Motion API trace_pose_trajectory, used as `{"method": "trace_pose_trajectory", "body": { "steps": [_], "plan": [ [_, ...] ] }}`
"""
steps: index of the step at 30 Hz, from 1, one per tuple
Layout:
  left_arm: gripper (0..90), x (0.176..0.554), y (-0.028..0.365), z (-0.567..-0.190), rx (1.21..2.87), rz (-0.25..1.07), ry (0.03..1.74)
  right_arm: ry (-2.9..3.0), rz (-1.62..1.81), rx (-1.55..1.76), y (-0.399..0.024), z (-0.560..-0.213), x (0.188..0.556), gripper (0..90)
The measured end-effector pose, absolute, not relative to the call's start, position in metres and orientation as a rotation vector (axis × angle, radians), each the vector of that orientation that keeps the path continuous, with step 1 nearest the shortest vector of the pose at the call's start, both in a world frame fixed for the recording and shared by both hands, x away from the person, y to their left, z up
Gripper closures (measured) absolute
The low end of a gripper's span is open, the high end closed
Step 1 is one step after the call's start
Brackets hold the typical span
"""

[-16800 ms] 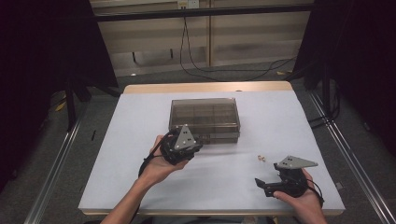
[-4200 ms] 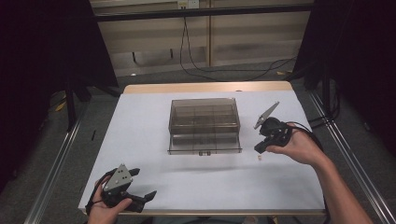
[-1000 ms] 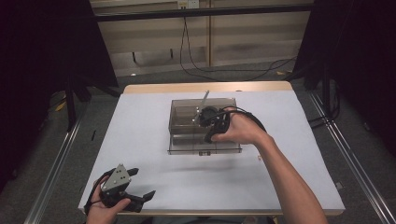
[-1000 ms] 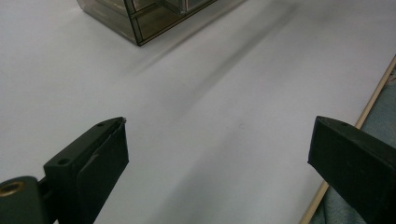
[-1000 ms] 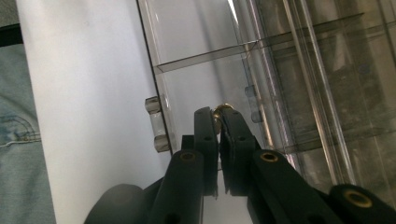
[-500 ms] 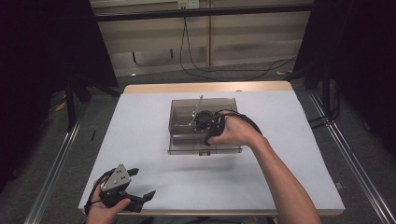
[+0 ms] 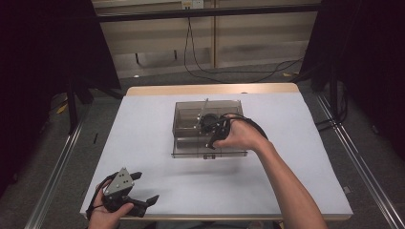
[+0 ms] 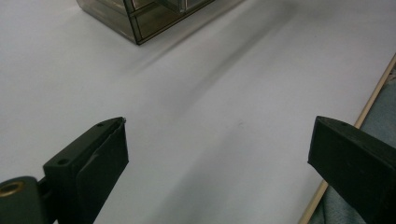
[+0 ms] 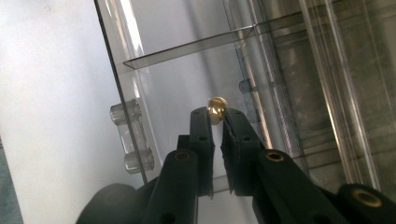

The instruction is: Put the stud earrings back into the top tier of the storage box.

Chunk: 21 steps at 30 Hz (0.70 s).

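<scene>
A smoky clear drawer box point(image 7: 185, 113) stands mid-table with its drawer point(image 7: 188, 147) pulled out toward me. My right gripper point(image 7: 211, 141) points down into that drawer. In the right gripper view its jaws point(image 9: 215, 114) pinch a small brass piece point(image 9: 216, 105) at the very tips, just inside the drawer's front wall and clear handle point(image 9: 131, 135). The jaws have just been opening a little, with the brass piece still between them. My left gripper point(image 7: 144, 187) rests at the table's front left corner, open, with bare table between its fingers point(image 8: 100, 149).
The white tabletop point(image 7: 296, 143) has free room left and right of the box. A wooden strip point(image 7: 210, 89) marks the far edge. Cables point(image 7: 229, 71) lie on the floor beyond. The table's near edge point(image 8: 369, 107) runs close by the left gripper.
The right hand has come from above the box's top down and toward me, over the open drawer. The left gripper has stayed put.
</scene>
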State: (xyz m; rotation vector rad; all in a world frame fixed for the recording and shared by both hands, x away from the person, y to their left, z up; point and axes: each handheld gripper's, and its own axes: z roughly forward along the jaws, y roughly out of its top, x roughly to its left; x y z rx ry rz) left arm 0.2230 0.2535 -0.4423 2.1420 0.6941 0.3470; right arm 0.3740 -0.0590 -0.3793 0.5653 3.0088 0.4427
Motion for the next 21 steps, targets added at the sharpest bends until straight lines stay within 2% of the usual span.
{"method": "trace_pose_trajectory", "body": {
  "steps": [9,21],
  "plan": [
    [4.8,0.223,0.253,-0.443,2.145,0.343,0.694,2.968,0.575,0.616,-0.073,-0.373,0.371,77.1],
    [4.8,0.224,0.254,-0.443,2.149,0.349,0.700,2.924,0.729,0.676,-0.100,-0.364,0.365,75.7]
  ]
}}
